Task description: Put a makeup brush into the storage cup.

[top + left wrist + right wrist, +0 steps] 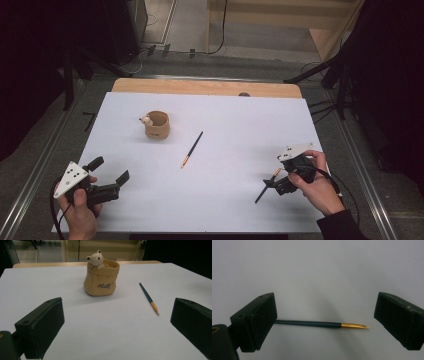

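Our right tool (274,184) hangs over a brush (312,323) on the table (225,200), jaws apart; closing off-centre could roll it away. Our left tool (111,176) is spread too, idle.

Tan pot (101,281), dark gold-tipped brush (319,324)
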{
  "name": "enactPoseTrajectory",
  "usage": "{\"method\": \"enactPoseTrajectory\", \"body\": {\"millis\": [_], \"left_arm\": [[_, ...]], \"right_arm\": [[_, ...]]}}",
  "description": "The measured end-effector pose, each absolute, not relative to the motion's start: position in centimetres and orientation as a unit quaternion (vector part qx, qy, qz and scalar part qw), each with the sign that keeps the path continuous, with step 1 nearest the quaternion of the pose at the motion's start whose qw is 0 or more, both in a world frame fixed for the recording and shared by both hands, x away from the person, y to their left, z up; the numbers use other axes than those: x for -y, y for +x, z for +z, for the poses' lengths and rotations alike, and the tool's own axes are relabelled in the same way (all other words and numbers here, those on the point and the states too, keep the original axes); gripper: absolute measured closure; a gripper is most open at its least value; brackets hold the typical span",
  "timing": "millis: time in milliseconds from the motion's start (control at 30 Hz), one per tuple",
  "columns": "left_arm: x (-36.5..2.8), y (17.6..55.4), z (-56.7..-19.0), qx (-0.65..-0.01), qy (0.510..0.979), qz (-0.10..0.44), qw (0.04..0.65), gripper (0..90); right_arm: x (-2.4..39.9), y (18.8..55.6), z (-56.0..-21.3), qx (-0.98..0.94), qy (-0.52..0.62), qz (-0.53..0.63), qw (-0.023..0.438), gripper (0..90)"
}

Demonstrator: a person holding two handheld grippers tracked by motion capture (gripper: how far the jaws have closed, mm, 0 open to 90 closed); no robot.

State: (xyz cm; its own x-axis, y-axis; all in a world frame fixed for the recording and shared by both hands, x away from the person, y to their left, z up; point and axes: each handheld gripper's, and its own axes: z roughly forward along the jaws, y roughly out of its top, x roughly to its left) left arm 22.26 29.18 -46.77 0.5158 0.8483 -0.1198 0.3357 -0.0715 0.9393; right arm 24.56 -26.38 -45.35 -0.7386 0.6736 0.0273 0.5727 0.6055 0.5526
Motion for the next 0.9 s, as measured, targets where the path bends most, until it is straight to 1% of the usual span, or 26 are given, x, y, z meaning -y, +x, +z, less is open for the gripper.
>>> {"method": "enactPoseTrajectory", "body": {"millis": [467, 900], "left_arm": [[-29.4, 22.1, -46.8, -0.431, 0.690, 0.241, 0.528, 0.0], [-29.4, 22.0, -46.8, -0.431, 0.691, 0.240, 0.528, 0.0]], "right_arm": [[25.7, 25.2, -45.8, -0.914, 0.324, 0.233, 0.073, 5.6], [25.2, 25.8, -46.7, -0.938, 0.285, 0.191, 0.054, 7.9]]}}
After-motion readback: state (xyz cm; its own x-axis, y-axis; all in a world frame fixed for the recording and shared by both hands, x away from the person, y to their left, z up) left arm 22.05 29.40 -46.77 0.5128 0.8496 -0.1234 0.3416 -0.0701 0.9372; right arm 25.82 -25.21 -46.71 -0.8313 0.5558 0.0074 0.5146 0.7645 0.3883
